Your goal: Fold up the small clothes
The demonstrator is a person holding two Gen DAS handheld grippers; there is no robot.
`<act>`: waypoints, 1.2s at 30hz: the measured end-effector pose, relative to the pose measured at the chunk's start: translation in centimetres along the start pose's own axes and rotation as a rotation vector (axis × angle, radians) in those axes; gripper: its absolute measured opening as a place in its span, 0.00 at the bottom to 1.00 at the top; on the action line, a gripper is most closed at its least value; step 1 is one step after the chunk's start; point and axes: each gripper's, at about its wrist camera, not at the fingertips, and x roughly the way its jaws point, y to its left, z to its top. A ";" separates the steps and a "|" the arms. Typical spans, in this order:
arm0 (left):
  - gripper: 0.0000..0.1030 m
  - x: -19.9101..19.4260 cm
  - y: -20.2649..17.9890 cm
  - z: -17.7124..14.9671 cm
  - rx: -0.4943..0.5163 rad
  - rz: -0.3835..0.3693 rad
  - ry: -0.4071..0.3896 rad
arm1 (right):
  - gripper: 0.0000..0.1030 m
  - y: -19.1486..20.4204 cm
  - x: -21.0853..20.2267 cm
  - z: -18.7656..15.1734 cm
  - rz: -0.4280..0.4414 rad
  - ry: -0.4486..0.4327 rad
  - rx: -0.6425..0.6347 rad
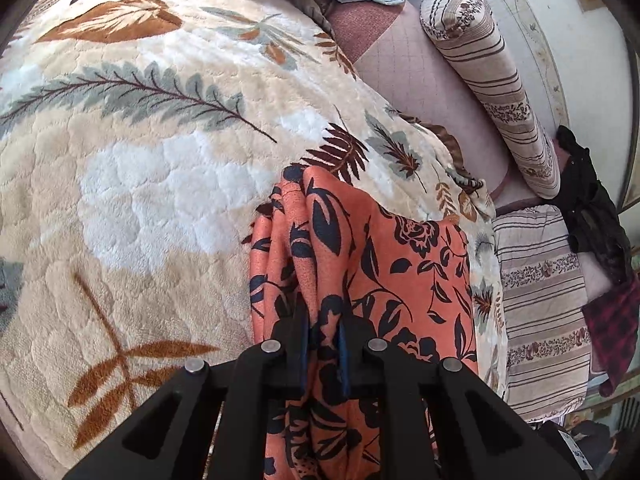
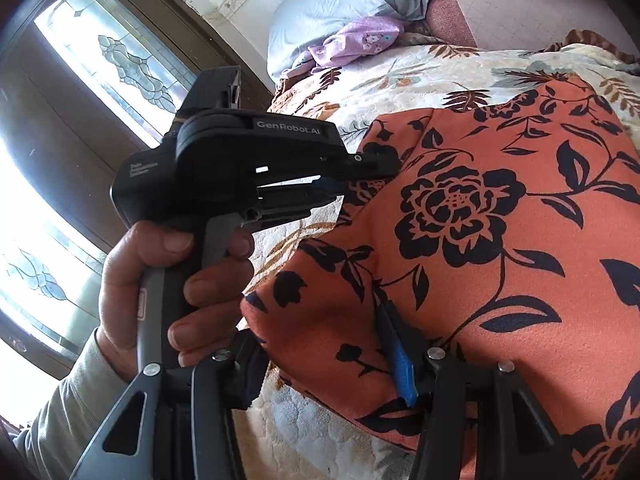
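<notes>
An orange garment with black flowers (image 1: 400, 264) lies on a cream leaf-patterned blanket (image 1: 160, 160). In the left wrist view my left gripper (image 1: 323, 336) is shut on a bunched fold at the garment's near edge. The right wrist view shows the same garment (image 2: 500, 220) spread wide, with the left gripper (image 2: 360, 172) clamped on its far-left edge and a hand (image 2: 160, 280) on the handle. My right gripper (image 2: 326, 360) has its jaws about half apart around a puffed corner fold. Its blue right pad (image 2: 400, 364) sits in a crease, and blanket shows beside the left finger (image 2: 250, 376).
A striped bolster (image 1: 488, 80) and a striped pillow (image 1: 540, 300) lie right of the blanket, with dark clothes (image 1: 592, 208) and a red plaid cloth (image 1: 616, 320) beyond. A lilac garment (image 2: 360, 40) and grey-blue bedding (image 2: 320, 12) sit at the far end. A patterned-glass window (image 2: 120, 60) is at left.
</notes>
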 end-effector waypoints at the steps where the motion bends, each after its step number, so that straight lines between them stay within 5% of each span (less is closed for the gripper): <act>1: 0.12 0.1 0.1 0.0 -0.007 -0.003 0.003 | 0.53 -0.1 0.0 0.1 0.001 0.001 -0.002; 11: 0.18 -2.2 1.9 -1.4 -0.080 0.045 -0.004 | 0.60 1.4 -0.1 -3.1 0.028 0.022 -0.092; 14: 0.17 -4.9 0.1 -2.8 -0.025 0.086 -0.055 | 0.61 1.0 -1.0 -3.6 0.045 0.011 -0.061; 17: 0.17 -6.6 -2.3 -5.6 0.067 0.032 -0.074 | 0.64 0.4 -1.6 -4.1 0.069 0.001 -0.025; 20: 0.17 -5.1 -2.9 -8.1 0.145 0.141 -0.016 | 0.65 0.1 -1.8 -5.0 0.083 -0.014 -0.005; 21: 0.19 -4.1 -1.9 -8.7 0.129 0.196 0.013 | 0.65 0.0 -1.9 -5.4 0.085 -0.016 -0.002; 23: 0.40 -3.7 0.3 -9.4 0.063 0.228 0.018 | 0.65 -0.1 -2.3 -6.2 0.106 -0.007 0.004; 25: 0.41 -4.4 1.1 -9.8 0.018 0.198 0.001 | 0.65 -0.6 -3.3 -7.5 0.115 0.008 0.015; 30: 0.40 -5.8 -1.6 -10.4 0.083 0.260 -0.035 | 0.65 -4.1 -7.7 -9.2 0.140 -0.057 0.164; 36: 0.42 -8.1 -7.7 -10.5 0.227 0.196 -0.203 | 0.73 -9.1 -14.3 -9.0 0.188 -0.200 0.346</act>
